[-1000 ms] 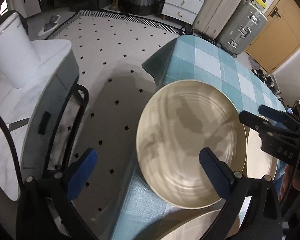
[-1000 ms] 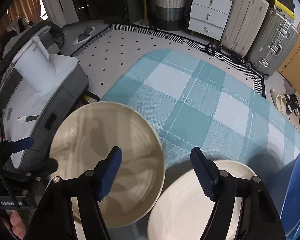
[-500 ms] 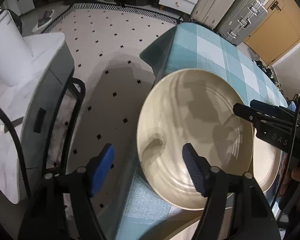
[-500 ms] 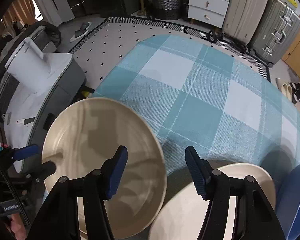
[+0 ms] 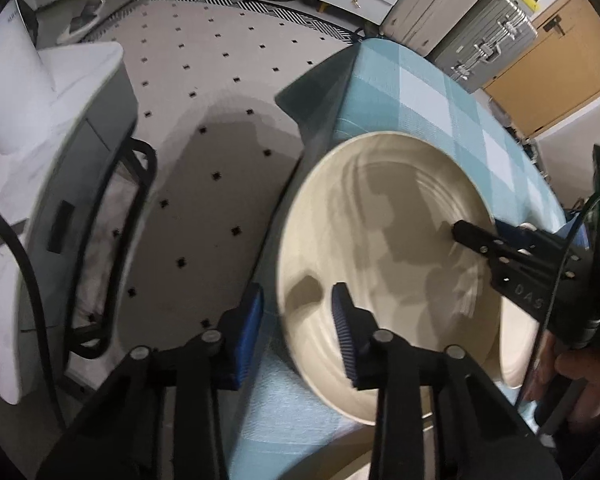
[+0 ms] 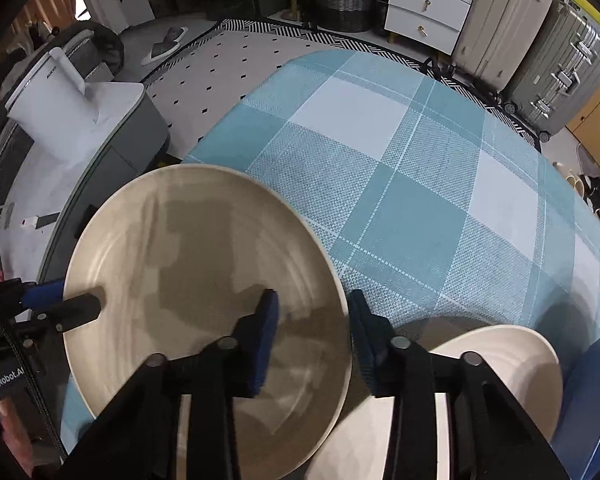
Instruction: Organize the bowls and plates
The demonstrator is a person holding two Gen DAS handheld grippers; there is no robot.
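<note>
A wide beige plate point(image 6: 204, 280) sits on the checked table point(image 6: 400, 184). Left tongs point(image 5: 298, 322) and right tongs point(image 6: 312, 332) are closing astride opposite rims, not yet clamped; a white plate point(image 6: 500, 364) lies just beside.

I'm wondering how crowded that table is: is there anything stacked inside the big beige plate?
No, the beige plate holds nothing; only shadows and one finger of each claw reach over its rim.

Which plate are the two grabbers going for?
Find the table with the blue checked cloth. At its near left corner sits a big beige plate, and the left gripper and right gripper are closing over its opposite rims. The plate beside it is whiter.
</note>
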